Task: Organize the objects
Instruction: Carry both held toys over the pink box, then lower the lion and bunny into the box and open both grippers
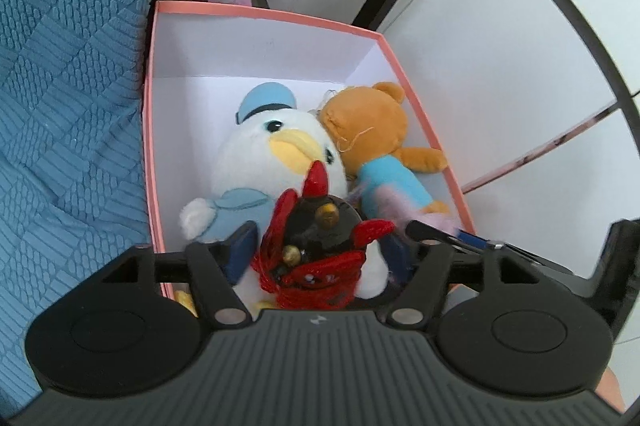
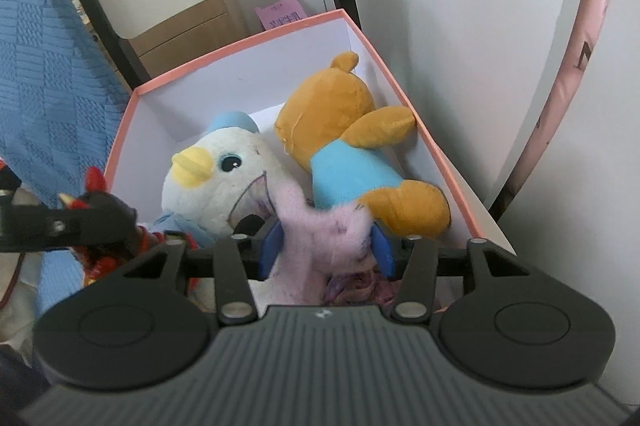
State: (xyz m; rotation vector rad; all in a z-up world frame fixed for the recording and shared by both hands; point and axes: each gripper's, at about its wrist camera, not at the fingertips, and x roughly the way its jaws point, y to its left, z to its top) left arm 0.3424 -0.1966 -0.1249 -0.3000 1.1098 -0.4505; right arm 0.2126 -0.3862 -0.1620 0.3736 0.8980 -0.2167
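Grippers both tilt steeply down over the pink-rimmed box (image 1: 256,13), side by side at its near edge. Left gripper (image 1: 316,246) has its blue pads spread to either side of a black-and-red horned toy (image 1: 320,226); in the left wrist view a gap shows between each pad and the toy, so the jaws are parted around it, not pinching. Right gripper (image 2: 326,246) stands about half open, with a pale lilac fluffy toy (image 2: 320,226) draped between its blue pads; the fluff brushes both pads, and whether they press on it I cannot tell.

Count it up: two grippers, one box, four soft toys. Down in the box lie one white duck plush (image 1: 276,162) in a blue cap and one brown teddy bear (image 1: 372,134) in a light blue shirt, heads touching, the bear against the box's right wall.

Left wrist view alone shows the horned toy's gold nubs and red knitted trim close up. Right wrist view alone shows the bear's legs, a curved pink band (image 2: 576,66) along the wall at right, and the left gripper's black finger across the horned toy. Blue textured fabric (image 1: 68,66) lies left of the box in both views.
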